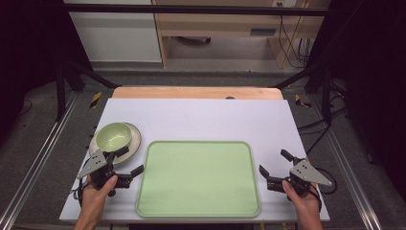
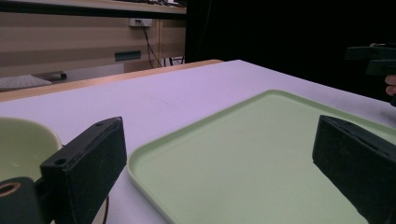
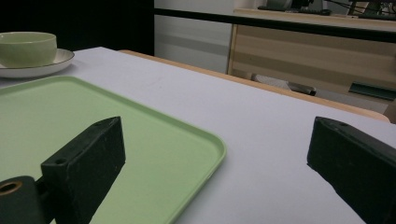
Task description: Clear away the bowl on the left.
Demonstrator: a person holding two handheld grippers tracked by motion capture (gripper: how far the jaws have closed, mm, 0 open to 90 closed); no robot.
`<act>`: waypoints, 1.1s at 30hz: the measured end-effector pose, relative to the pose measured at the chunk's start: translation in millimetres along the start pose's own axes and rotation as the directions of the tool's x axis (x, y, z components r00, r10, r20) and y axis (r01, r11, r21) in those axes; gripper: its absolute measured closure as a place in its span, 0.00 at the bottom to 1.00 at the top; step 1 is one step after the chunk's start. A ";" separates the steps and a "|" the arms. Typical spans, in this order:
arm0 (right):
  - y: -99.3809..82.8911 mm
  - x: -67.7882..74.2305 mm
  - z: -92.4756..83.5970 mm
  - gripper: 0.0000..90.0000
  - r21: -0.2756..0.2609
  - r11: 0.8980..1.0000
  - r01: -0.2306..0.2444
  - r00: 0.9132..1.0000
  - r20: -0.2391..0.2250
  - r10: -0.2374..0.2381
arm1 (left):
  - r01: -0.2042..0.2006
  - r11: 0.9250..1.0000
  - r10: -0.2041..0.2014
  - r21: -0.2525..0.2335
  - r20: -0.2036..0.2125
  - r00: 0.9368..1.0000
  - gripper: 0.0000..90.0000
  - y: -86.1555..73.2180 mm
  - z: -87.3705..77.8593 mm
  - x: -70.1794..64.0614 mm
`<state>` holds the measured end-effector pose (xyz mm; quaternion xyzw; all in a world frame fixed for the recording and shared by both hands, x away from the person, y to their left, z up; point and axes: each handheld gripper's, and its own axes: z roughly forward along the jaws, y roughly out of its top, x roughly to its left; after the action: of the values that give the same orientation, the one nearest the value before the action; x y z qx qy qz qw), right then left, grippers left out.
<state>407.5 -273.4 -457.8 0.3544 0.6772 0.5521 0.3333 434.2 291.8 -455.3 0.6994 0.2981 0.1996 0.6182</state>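
Observation:
A light green tray (image 1: pixel 198 178) lies flat at the front middle of the white table; it also appears as the tray (image 2: pixel 261 158) and the tray (image 3: pixel 70 116). A green bowl (image 1: pixel 113 135) sits on a cream plate (image 1: pixel 135 142) at the left, seen far off as the bowl (image 3: pixel 27 48) on the plate (image 3: pixel 56 60). My left gripper (image 1: pixel 130 161) is open, held just left of the tray and in front of the bowl. My right gripper (image 1: pixel 276 163) is open beside the tray's right edge. Nothing lies between either pair of jaws.
The white table top (image 1: pixel 201 117) has a wooden strip (image 1: pixel 196 92) along its far edge. Black frame legs (image 1: pixel 61 86) stand at both far corners. Cables (image 1: pixel 316 129) trail on the floor at the right. A wooden cabinet (image 1: pixel 225 24) stands beyond the table.

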 end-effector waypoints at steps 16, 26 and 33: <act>0.7 -1.5 -2.2 0.05 -0.010 1.000 -0.006 1.000 0.002 0.006 | -0.019 0.999 0.019 0.029 -0.003 1.000 0.03 3.7 0.5 -1.8; 0.3 -2.4 -2.7 0.05 -0.017 1.000 -0.014 1.000 0.000 0.014 | -0.032 0.999 0.033 0.041 -0.035 0.999 0.04 25.5 -4.4 3.9; -0.2 -4.1 -3.6 0.05 -0.026 0.999 -0.026 1.000 0.005 0.027 | -0.045 0.998 0.048 0.050 -0.072 0.996 0.04 47.5 -3.2 20.1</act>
<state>406.6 -278.8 -457.2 0.3603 0.6642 0.5644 0.3323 455.1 304.8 -409.8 0.7131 0.3088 0.2321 0.5850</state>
